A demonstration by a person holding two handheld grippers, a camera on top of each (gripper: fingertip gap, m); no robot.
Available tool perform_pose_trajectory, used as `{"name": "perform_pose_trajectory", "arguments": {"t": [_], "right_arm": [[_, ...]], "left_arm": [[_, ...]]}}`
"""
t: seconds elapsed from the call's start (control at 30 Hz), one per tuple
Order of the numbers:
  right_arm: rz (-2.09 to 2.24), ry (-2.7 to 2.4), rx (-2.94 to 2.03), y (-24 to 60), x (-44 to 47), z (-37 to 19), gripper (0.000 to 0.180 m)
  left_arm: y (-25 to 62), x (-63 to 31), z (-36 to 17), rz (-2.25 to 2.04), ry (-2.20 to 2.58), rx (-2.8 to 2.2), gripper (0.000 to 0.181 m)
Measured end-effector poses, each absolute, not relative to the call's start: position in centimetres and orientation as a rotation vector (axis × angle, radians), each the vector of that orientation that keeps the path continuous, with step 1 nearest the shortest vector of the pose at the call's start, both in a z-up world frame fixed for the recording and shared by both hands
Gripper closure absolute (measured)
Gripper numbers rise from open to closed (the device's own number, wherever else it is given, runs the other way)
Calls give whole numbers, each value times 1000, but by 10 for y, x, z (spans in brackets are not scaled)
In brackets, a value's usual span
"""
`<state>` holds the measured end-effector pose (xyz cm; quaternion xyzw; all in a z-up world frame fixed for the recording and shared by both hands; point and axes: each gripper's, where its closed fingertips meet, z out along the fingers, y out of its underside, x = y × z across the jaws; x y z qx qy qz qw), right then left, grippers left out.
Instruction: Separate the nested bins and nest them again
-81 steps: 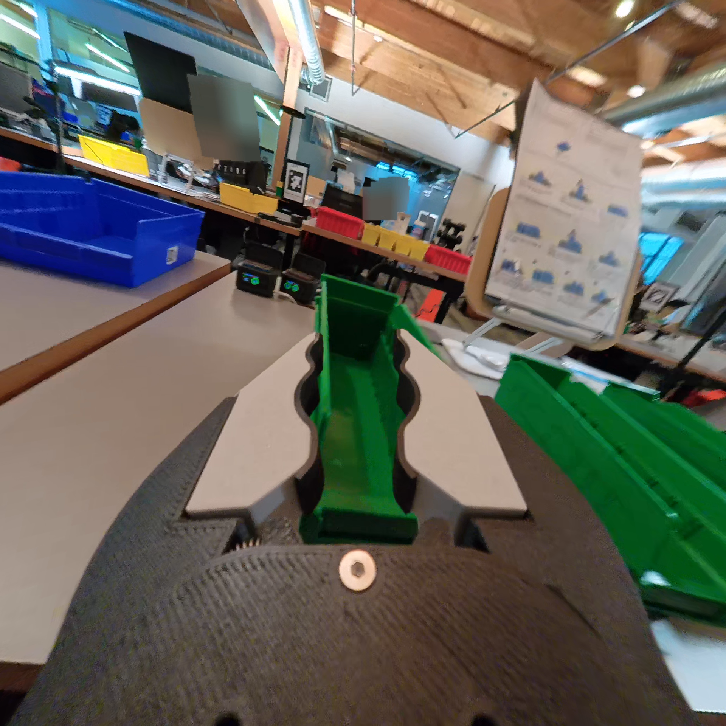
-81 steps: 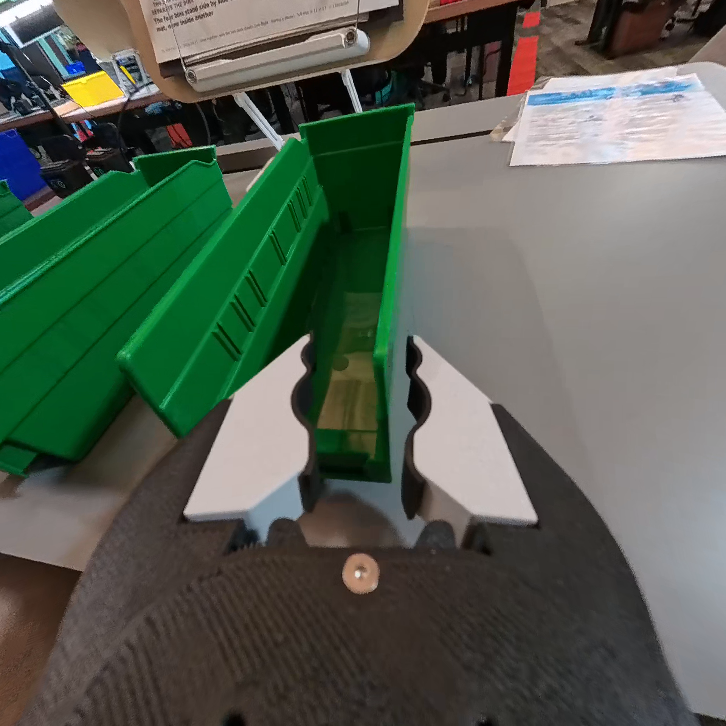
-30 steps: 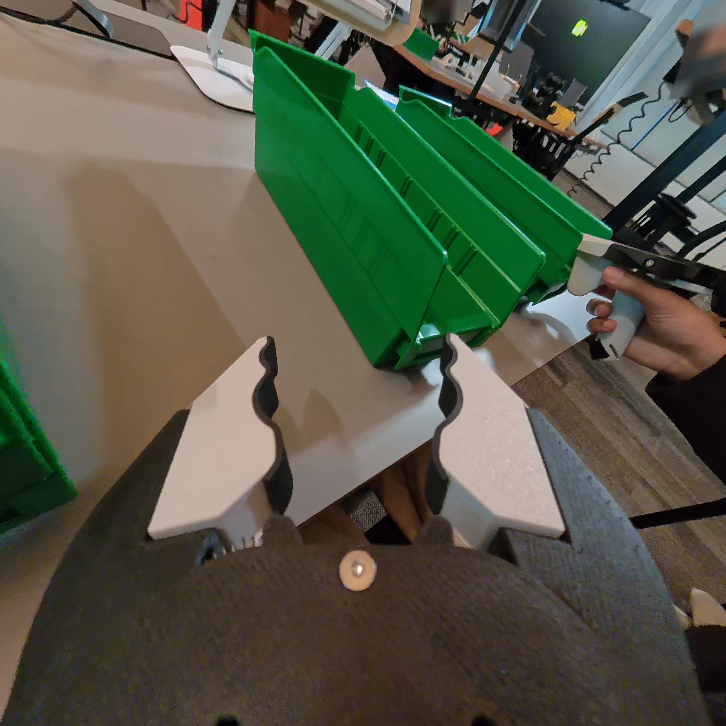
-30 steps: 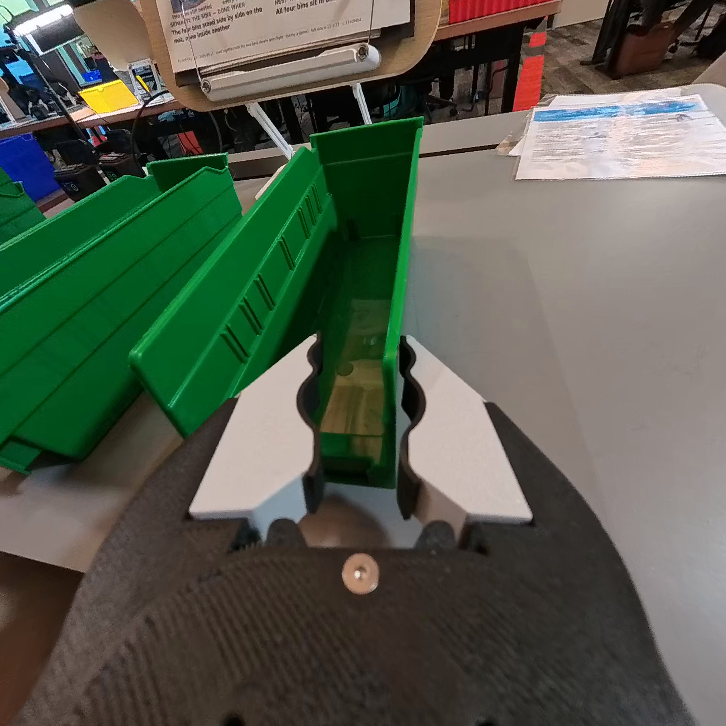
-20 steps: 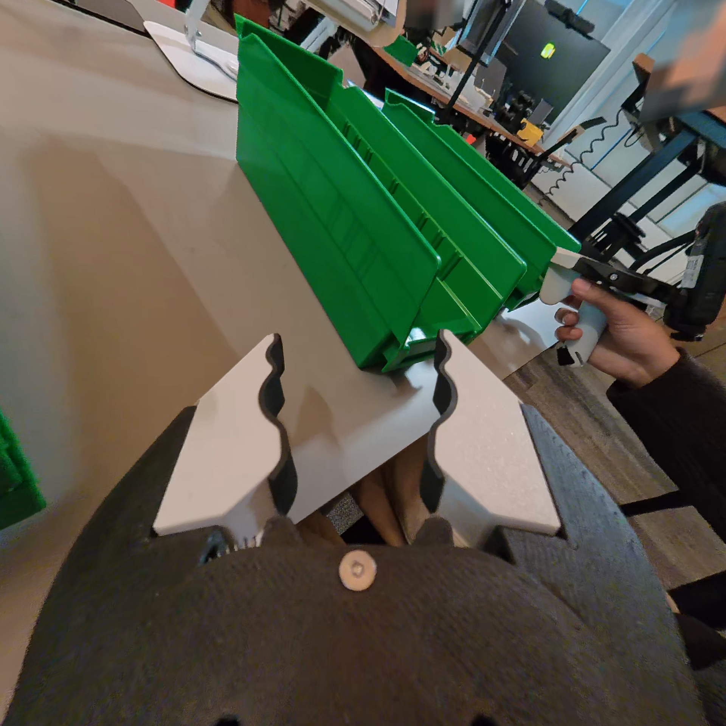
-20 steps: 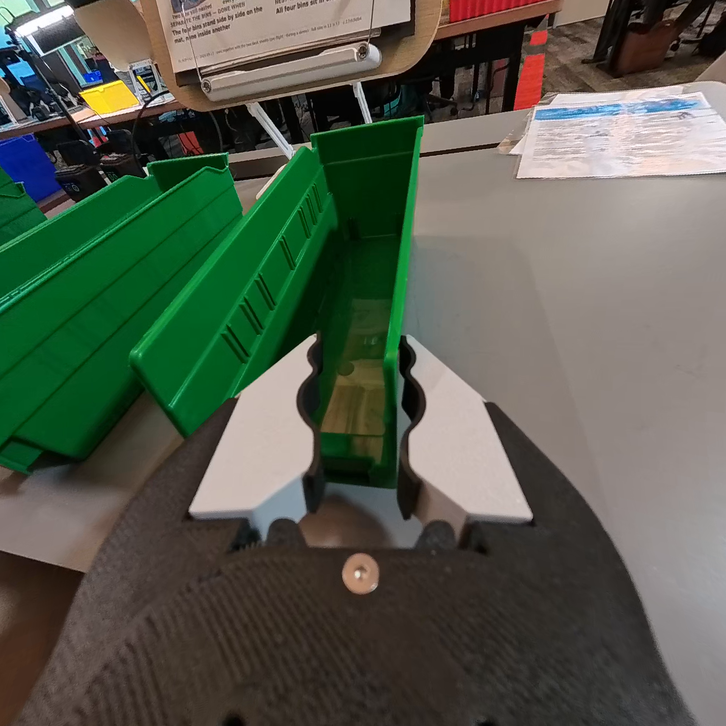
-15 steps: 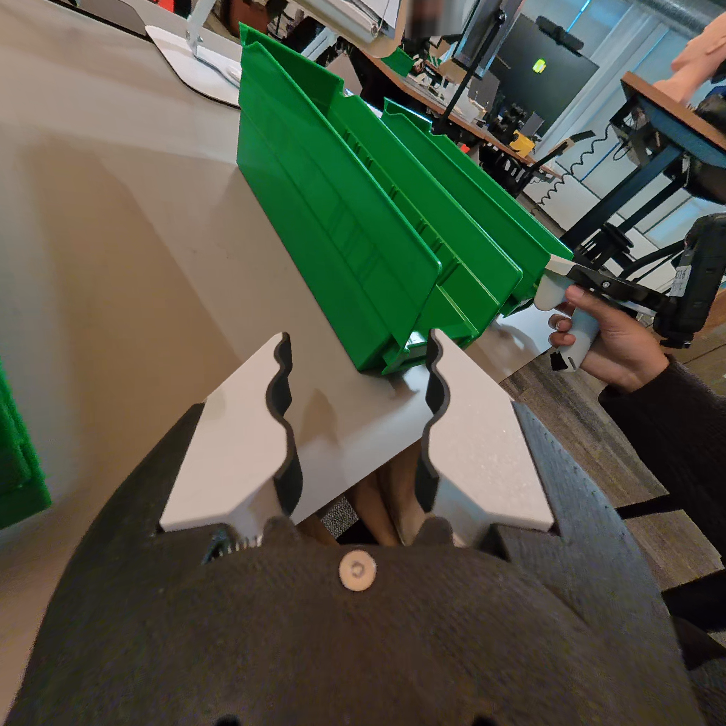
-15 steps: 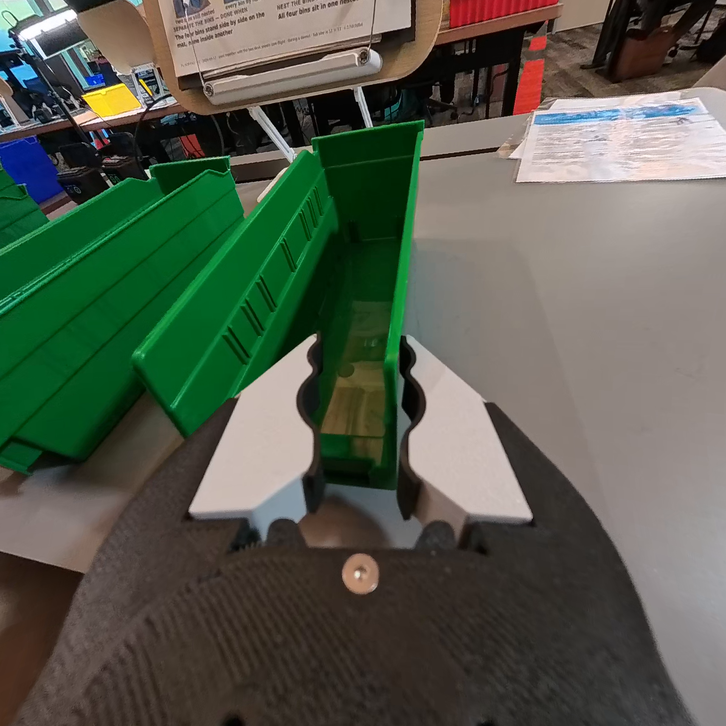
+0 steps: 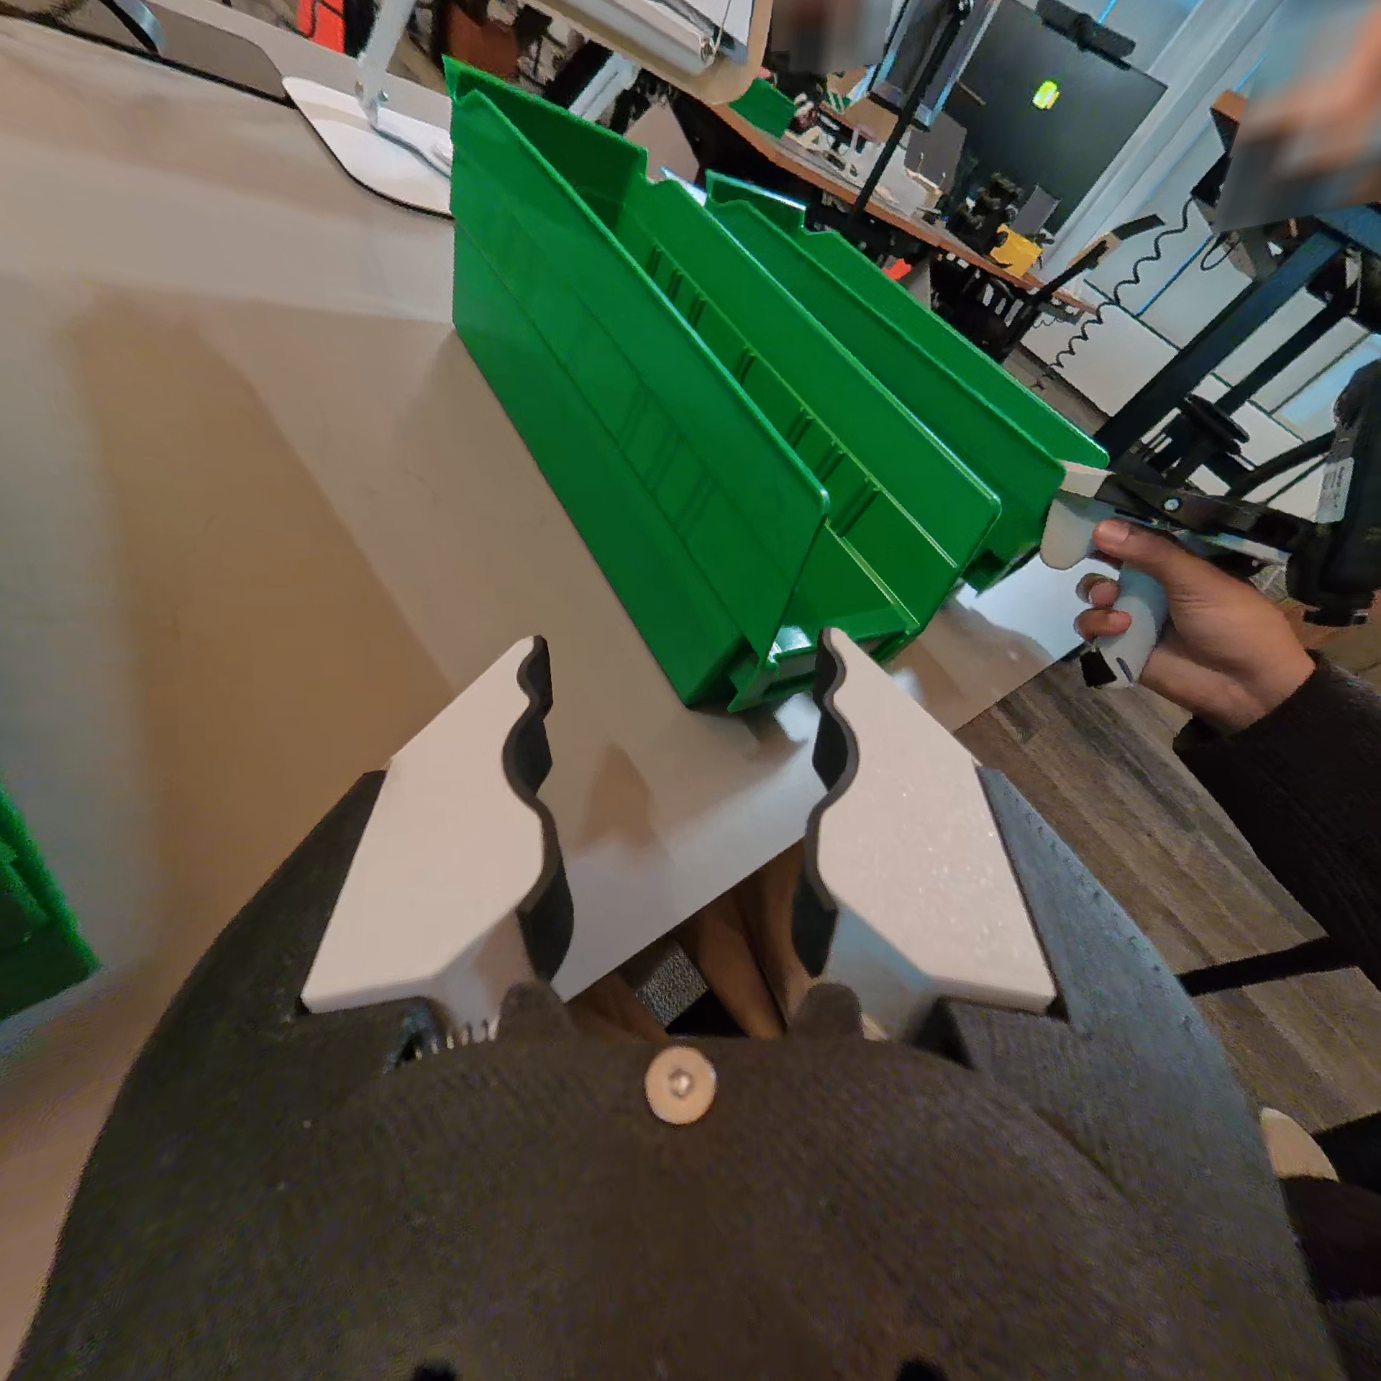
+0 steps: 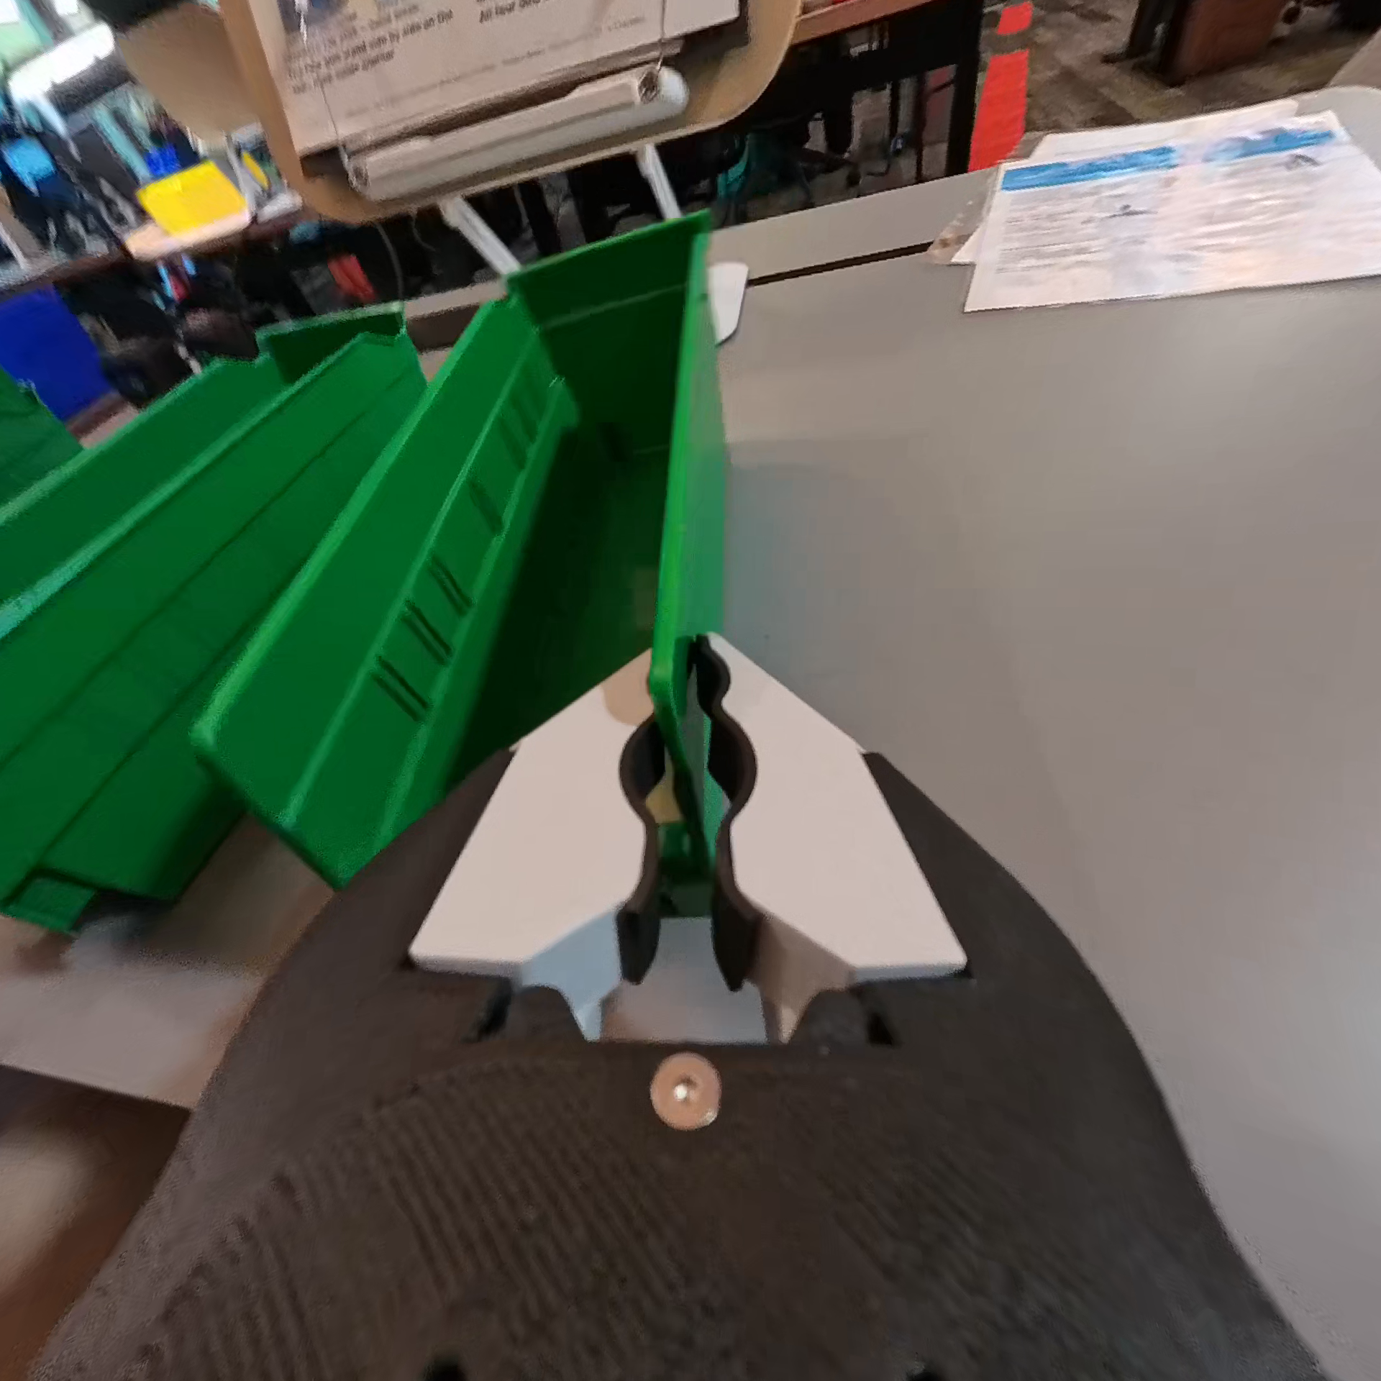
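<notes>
Several long green bins lie side by side on the grey table (image 10: 1046, 598). My right gripper (image 10: 681, 665) is shut on the near end of the right wall of the rightmost bin (image 10: 598, 478). This bin looks tipped to the left. A second bin (image 10: 187, 568) lies to its left. In the left wrist view my left gripper (image 9: 681, 641) is open and empty over the table's front edge, just short of the near end of the closest bin (image 9: 635, 448). The right gripper (image 9: 1076, 478) shows there too, held by a hand (image 9: 1196, 620) at the far bin (image 9: 971, 388).
An instruction board on a white stand (image 10: 486, 97) stands behind the bins; its base (image 9: 374, 142) rests on the table. A printed sheet (image 10: 1166, 209) lies at the back right. Another green bin (image 9: 30, 904) sits at the left edge. Floor (image 9: 1121, 785) lies beyond the table's front edge.
My left gripper let go of the left bin, opened and swung right toward the other bins. My right gripper went from open around the bin's end to shut on its right wall.
</notes>
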<state>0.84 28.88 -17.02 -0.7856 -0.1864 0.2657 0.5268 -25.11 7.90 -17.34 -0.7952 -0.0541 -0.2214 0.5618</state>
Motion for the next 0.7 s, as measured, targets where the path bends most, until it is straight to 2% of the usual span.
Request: {"name": "perform_pose_trajectory", "arguments": {"t": [0.23,0.37,0.53,0.7], "right_arm": [[759,-308,-1666,269,1,-113,177],[794,-314,-1482,230,-21,-71,177],[724,-346,-1446,176,-66,-60,177],[634,-397,-1393,133,-94,-54,177]], "left_arm": [[75,-262,-127,-261,-119,-1682,101],[64,-221,-92,-233,-26,-1540,101],[53,-141,-88,-327,135,-1472,105],[54,-144,-92,-292,72,-1481,114]]}}
